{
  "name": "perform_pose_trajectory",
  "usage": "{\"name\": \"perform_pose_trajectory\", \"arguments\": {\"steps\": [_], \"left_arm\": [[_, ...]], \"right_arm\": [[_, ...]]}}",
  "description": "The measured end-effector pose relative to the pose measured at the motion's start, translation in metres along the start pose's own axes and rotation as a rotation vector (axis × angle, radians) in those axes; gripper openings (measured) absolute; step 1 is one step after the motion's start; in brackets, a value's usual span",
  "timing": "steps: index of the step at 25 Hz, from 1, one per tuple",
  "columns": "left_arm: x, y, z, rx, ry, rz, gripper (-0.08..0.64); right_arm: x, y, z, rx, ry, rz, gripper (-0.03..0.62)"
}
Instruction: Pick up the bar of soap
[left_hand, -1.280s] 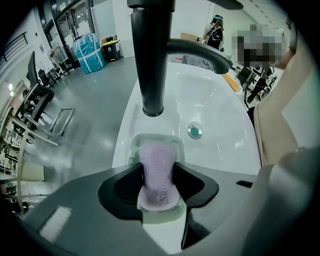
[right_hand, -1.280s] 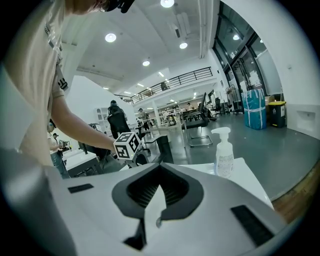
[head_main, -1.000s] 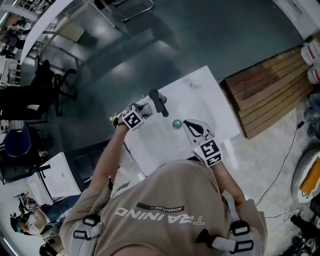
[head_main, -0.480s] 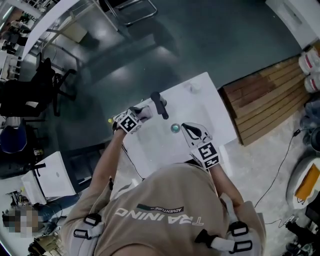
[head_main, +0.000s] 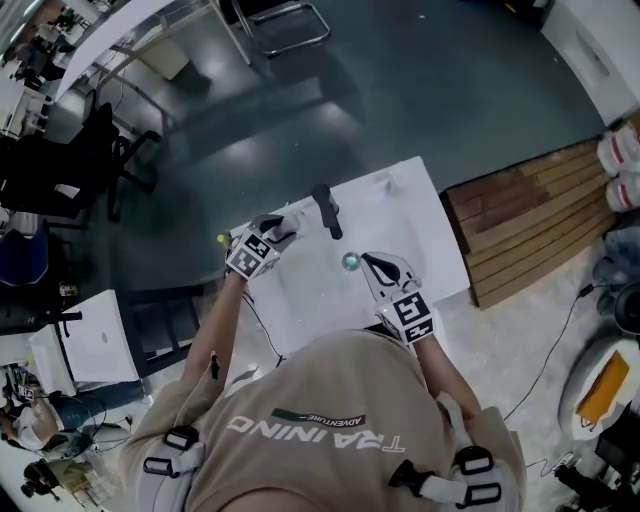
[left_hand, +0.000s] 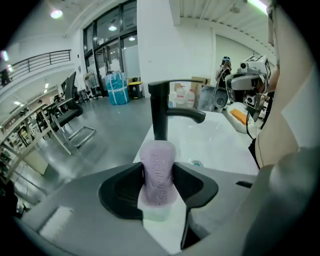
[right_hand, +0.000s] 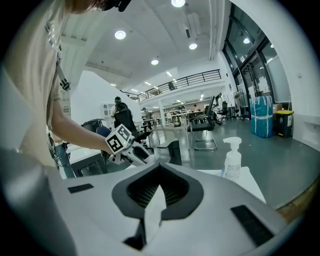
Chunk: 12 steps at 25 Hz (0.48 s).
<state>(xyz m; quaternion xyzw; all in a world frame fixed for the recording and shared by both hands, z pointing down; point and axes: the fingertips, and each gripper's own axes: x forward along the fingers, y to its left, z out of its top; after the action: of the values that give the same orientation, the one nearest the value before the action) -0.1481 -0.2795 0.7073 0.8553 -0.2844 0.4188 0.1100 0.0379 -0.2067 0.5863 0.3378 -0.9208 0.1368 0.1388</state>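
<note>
Grasp step in hand: bar of soap (left_hand: 158, 170) clamped upright between the fingers (left_hand: 192, 182) of the left gripper (head_main: 283, 224), with a black faucet (left_hand: 160, 107) just beyond the fingertips. Right gripper (right_hand: 159, 187) idle, fingers (right_hand: 175, 192) together on nothing. Cannot tell whether already clear of the bench (left_hand: 220, 142) below the fingers. Next, probably: a straight lift, with a steady squeeze against slipping on so slick a bar.

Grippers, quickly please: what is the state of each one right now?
Left gripper: closed on the bar of soap.
Right gripper: closed, holding nothing.
</note>
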Motion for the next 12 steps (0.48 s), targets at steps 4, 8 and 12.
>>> {"name": "perform_pose_trajectory", "arguments": {"steps": [4, 8, 12], "left_arm": [[-0.024, -0.001, 0.019, -0.043, -0.126, 0.059, 0.184], [-0.053, -0.003, 0.043, -0.100, -0.291, 0.104, 0.183], [-0.082, -0.006, 0.059, -0.134, -0.415, 0.152, 0.181]], "right_arm": [[0.002, 0.007, 0.011, -0.031, -0.021, 0.018, -0.003], [0.002, 0.012, 0.023, -0.062, -0.038, 0.038, -0.003], [0.000, 0.018, 0.031, -0.089, -0.057, 0.055, -0.003]]}}
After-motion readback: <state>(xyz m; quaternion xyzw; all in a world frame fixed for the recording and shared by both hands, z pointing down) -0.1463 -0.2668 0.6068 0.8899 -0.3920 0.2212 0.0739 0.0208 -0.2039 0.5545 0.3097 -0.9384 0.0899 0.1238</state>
